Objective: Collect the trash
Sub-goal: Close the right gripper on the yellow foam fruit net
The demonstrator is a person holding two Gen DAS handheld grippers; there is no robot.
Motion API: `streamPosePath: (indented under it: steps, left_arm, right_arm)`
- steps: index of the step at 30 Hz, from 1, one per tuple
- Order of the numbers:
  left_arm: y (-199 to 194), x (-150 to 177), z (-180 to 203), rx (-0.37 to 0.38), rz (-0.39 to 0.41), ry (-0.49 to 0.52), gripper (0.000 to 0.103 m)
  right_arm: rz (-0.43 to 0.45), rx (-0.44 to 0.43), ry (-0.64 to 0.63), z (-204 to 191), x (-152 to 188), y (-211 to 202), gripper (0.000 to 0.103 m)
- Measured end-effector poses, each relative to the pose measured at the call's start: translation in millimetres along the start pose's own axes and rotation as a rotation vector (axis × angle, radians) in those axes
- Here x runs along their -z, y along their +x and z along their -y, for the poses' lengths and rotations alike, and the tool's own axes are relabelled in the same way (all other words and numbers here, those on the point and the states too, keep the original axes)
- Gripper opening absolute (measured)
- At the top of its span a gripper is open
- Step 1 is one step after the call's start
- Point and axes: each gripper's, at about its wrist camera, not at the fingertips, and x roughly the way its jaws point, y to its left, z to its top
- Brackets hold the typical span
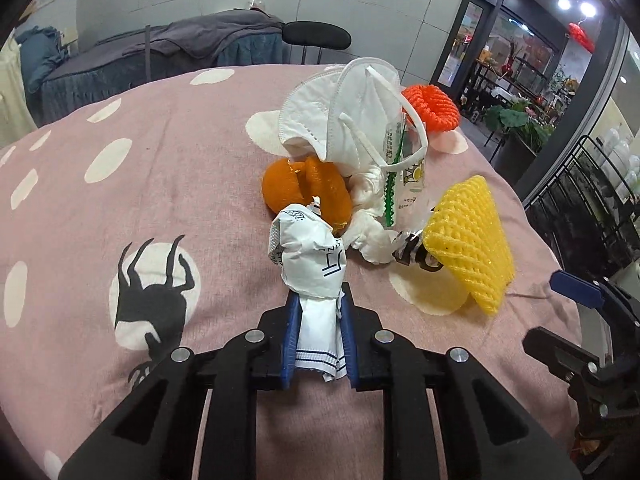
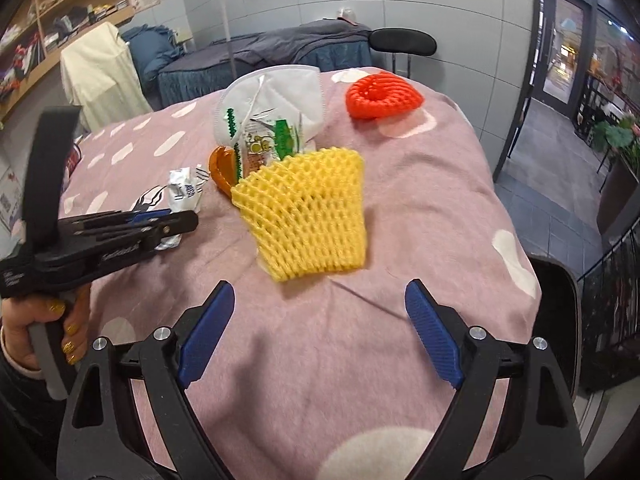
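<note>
My left gripper [image 1: 318,304] is shut on a crumpled white wrapper [image 1: 310,258] with dark print, over the pink spotted tablecloth [image 1: 160,208]. Beyond it lie orange peel [image 1: 304,188], crumpled tissue [image 1: 370,216], a white face mask [image 1: 344,116], a clear printed packet [image 1: 406,176], a yellow foam fruit net [image 1: 468,244] and a red foam net [image 1: 432,108]. My right gripper [image 2: 320,304] is open and empty, just short of the yellow net [image 2: 308,216]. The left gripper [image 2: 160,220] with the wrapper [image 2: 184,192] shows at the left of the right wrist view.
The table drops off at the right edge [image 2: 532,256], with a dark chair [image 2: 560,320] below it. A black chair [image 2: 402,42] and a covered bed [image 2: 272,56] stand behind the table. Shelves [image 2: 60,12] are at far left.
</note>
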Motion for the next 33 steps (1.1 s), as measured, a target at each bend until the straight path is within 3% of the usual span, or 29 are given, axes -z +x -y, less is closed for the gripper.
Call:
streamPosePath:
  steps: [6,9,14,19,22,30,31,32,33]
  left_arm:
    - [-16.0,11.6,-4.5,0.011,0.016,-0.005,0.019]
    - [-23.2,14.9,-1.7,0.015,0.022,0.006,0.019]
    - [-22.2,13.4,2.4,0.023,0.023,0.012,0.019]
    - [-18.3,12.2,-5.5,0.048,0.015,-0.04,0.019]
    - [-24.6,12.9,0.9,0.013,0.06,-0.013,0.019]
    - [-22.0,13.6,16.8,0.057,0.063,0.013,0.019]
    - [-21.3,13.0,18.6,0.062,0.062,0.013,0.019]
    - [-21.7,12.6,19.3,0.062,0.063,0.013,0.019]
    - [-22.1,12.1,20.7,0.063,0.064,0.014,0.019]
  right_arm:
    - [-0.065,0.037,-0.069,-12.6,-16.0,27.0,0.086]
    - [-0.118,0.019,-0.075,-13.4,-21.2,43.5,0.068]
    - [-0.142,0.006,-0.039,-5.9,-22.7,55.0,0.017]
    - [-0.076,-0.013,0.014,4.5,-18.1,36.3,0.006]
    - [-0.018,0.0,0.031,9.1,-14.6,20.2,0.005]
    - [0.052,-0.016,0.047,16.8,-2.3,-0.6,0.006]
    - [0.057,-0.013,0.047,17.2,-3.7,-1.1,0.014]
    - [0.062,-0.012,0.043,17.0,-5.1,-1.6,0.04]
    - [0.081,-0.016,0.05,16.7,-7.9,-3.9,0.059]
